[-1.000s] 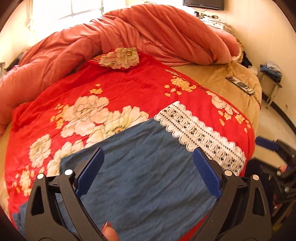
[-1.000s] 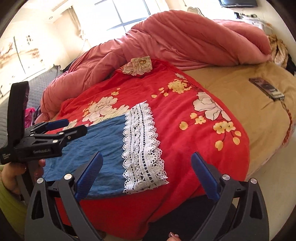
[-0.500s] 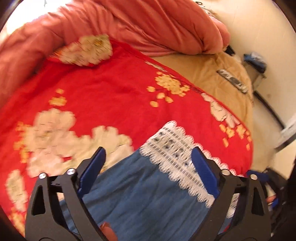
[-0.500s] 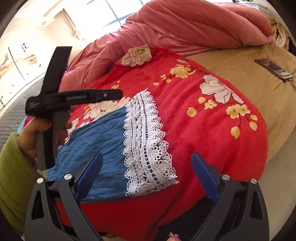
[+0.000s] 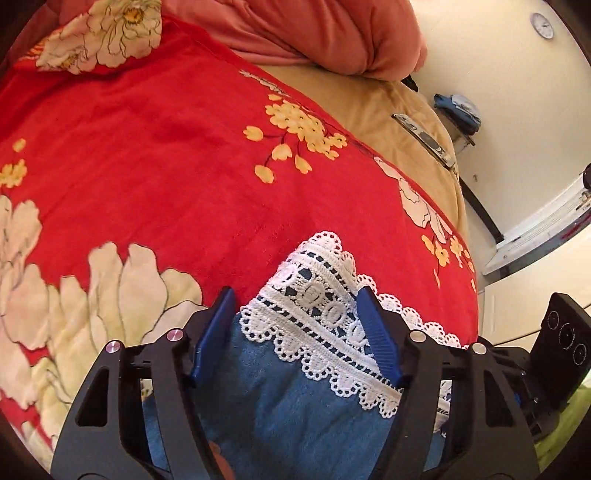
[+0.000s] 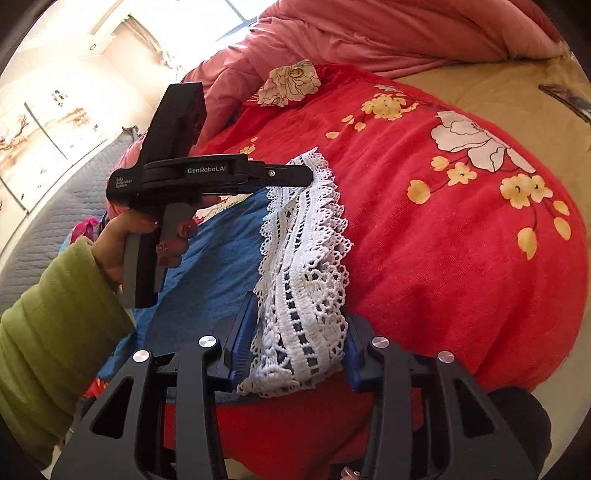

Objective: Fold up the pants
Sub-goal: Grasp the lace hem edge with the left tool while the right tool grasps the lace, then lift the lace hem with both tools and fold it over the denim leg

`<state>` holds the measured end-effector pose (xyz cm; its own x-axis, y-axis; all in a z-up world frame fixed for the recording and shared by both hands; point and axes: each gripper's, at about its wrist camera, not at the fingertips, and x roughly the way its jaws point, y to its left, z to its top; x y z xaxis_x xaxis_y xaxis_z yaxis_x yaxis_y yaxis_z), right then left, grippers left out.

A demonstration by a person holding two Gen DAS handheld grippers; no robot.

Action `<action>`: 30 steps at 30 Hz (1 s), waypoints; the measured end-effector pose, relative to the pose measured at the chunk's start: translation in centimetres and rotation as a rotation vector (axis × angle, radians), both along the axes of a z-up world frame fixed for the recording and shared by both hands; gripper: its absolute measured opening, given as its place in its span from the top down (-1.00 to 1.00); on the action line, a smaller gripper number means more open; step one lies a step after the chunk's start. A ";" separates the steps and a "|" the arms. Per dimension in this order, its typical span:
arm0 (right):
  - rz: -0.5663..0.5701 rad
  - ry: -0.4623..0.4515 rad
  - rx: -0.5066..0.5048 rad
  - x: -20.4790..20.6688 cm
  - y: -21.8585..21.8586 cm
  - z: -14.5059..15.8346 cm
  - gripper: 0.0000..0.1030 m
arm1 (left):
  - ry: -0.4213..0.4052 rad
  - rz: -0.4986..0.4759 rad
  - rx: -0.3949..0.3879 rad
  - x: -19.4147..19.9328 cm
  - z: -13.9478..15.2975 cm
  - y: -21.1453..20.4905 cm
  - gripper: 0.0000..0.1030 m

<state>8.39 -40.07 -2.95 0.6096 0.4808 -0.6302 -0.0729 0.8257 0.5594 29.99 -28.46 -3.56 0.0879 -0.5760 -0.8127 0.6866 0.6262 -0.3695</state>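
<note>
Blue pants (image 5: pixel 295 413) with a white lace hem (image 5: pixel 317 295) lie flat on the bed. My left gripper (image 5: pixel 295 314) points down at the far corner of the hem. Its jaws are closing with the lace between them, and the cloth there still looks flat. In the right wrist view, a hand in a green sleeve holds the left gripper (image 6: pixel 295 176) over that corner. My right gripper (image 6: pixel 299 332) is at the near end of the lace hem (image 6: pixel 306 258). Its jaws are closing, and the bunched lace fills the gap and touches both pads. The blue cloth (image 6: pixel 221 258) stretches away to the left.
The pants rest on a red floral blanket (image 5: pixel 147 147). Behind it is a heaped pink duvet (image 6: pixel 388 29). A remote control (image 5: pixel 424 140) lies on the tan sheet (image 5: pixel 388 110) at the right. The bed's edge drops to the floor there, by a stool with clothes (image 5: pixel 458 107).
My left gripper swung forward and down to the far lace corner and its jaws narrowed. My right gripper dipped onto the near lace end and closed in. The lace has bunched up.
</note>
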 end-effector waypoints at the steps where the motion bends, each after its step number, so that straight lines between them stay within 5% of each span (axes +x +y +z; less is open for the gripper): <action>1: -0.002 0.004 0.006 0.1 0.0 -0.1 0.23 | 0.001 -0.003 0.000 -0.1 -0.2 -0.1 -0.17; 4: 0.000 0.014 0.035 0.6 -0.1 -0.4 0.21 | -0.004 0.000 -0.002 -0.3 -0.3 -0.3 -0.15; 9: 0.016 0.012 0.051 0.8 0.1 -0.5 0.21 | -0.024 0.016 0.019 -0.8 0.1 -0.4 0.15; 13: 0.024 0.001 0.064 1.0 0.1 -0.6 0.48 | -0.041 0.044 0.028 -1.1 0.3 0.0 0.46; 17: 0.046 -0.028 0.064 1.2 0.7 -0.3 0.52 | -0.064 0.079 0.005 -1.3 1.2 0.9 0.72; 30: 0.154 -0.247 -0.040 -1.2 5.0 4.3 0.54 | -0.084 0.127 -0.188 -3.8 5.9 6.6 0.77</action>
<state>7.14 -35.05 1.35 0.6686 0.5578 -0.4918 -0.3294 0.8151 0.4766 26.14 -21.88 2.30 0.2326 -0.6965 -0.6788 0.6399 0.6352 -0.4325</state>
